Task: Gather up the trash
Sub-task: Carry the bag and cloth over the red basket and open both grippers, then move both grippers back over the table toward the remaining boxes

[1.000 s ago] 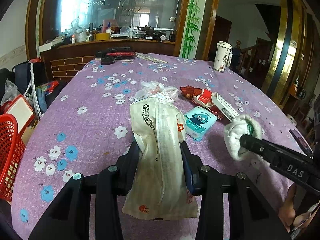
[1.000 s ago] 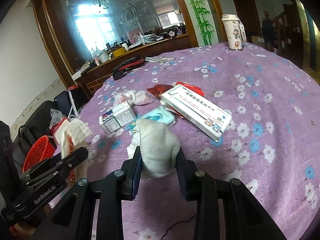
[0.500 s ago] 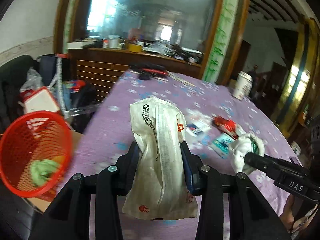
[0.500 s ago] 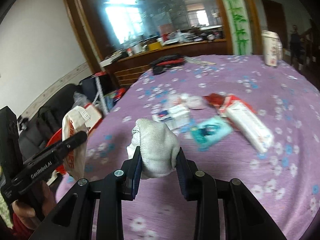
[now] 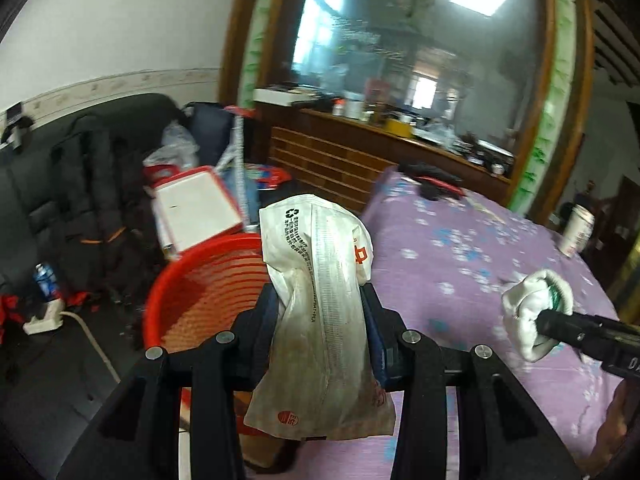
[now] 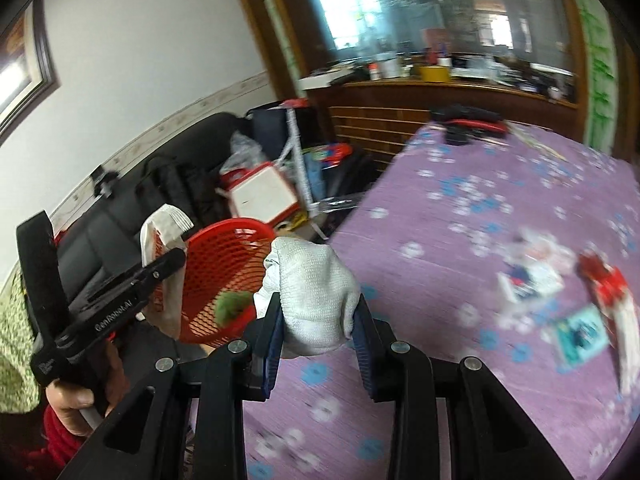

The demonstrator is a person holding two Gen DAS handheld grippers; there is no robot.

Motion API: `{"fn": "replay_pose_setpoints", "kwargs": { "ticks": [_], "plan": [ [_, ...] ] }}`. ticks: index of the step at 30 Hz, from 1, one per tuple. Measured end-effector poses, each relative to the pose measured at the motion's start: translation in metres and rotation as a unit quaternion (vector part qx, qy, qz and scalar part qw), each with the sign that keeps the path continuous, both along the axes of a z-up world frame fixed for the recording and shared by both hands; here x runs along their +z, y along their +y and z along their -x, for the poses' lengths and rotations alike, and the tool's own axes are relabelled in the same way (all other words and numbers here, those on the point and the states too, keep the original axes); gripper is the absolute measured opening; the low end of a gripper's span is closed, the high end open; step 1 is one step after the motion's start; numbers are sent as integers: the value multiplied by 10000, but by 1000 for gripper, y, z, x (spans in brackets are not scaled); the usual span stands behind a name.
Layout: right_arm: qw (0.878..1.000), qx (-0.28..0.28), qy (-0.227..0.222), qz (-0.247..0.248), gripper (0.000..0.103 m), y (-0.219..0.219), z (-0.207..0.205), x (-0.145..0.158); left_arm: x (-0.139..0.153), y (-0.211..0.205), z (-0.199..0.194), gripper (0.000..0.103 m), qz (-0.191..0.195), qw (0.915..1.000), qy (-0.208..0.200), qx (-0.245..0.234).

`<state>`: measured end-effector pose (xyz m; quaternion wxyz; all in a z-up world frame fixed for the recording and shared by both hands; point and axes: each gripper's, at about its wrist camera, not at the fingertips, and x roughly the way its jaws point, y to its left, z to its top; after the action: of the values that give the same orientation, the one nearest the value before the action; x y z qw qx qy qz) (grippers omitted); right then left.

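Observation:
My left gripper (image 5: pixel 322 316) is shut on a crumpled white paper bag (image 5: pixel 320 280) and holds it over the near rim of the red mesh basket (image 5: pixel 208 292) beside the table. My right gripper (image 6: pixel 316 320) is shut on a balled white cloth glove (image 6: pixel 312 292) above the table's left edge. The basket (image 6: pixel 224 276) holds a green wad (image 6: pixel 232 306). In the right wrist view the left gripper (image 6: pixel 176 258) and bag (image 6: pixel 164 240) show at left; in the left wrist view the glove (image 5: pixel 532 312) shows at right.
The purple flowered tablecloth (image 6: pixel 460 208) carries more trash at right: a small printed box (image 6: pixel 524 284), a teal packet (image 6: pixel 580 336) and a red wrapper (image 6: pixel 604 284). A paper cup (image 5: pixel 578 232) stands far back. A black sofa (image 5: pixel 60 184) and clutter lie left of the basket.
Both grippers have swung left, from over the table's trash toward the red basket, still holding the bag and the glove. The basket is now close under the left gripper.

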<state>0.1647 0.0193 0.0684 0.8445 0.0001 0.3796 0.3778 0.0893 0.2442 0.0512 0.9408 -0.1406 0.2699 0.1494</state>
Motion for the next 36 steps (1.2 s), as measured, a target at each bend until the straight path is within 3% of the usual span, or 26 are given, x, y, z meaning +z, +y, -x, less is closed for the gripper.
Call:
{"fn": "replay_pose_setpoints", "kwargs": {
  "ticks": [5, 14, 15, 17, 18, 25, 31, 36],
  "plan": [
    [9994, 353, 37, 48, 35, 51, -4, -2, -9, 31, 8, 40, 61, 9995, 107, 277],
    [9985, 517, 178, -62, 40, 110, -26, -4, -12, 45, 4, 41, 68, 9991, 122, 411],
    [9983, 530, 217, -101, 45, 113, -28, -5, -12, 45, 3, 44, 68, 9991, 118, 405],
    [9985, 481, 222, -153, 49, 114, -32, -4, -12, 46, 4, 69, 35, 9987, 122, 493],
    [9986, 464, 225, -152, 49, 113, -33, -4, -11, 45, 4, 73, 27, 9985, 93, 539],
    [9996, 199, 52, -186, 51, 63, -28, -1, -5, 28, 0, 73, 6, 9993, 17, 366],
    [9995, -295, -17, -75, 55, -17, -15, -11, -12, -27, -20, 73, -160, 9994, 142, -275],
    [9966, -821, 28, -53, 55, -90, -15, -20, -21, -86, -41, 74, -246, 9946, 356, -940]
  ]
}}
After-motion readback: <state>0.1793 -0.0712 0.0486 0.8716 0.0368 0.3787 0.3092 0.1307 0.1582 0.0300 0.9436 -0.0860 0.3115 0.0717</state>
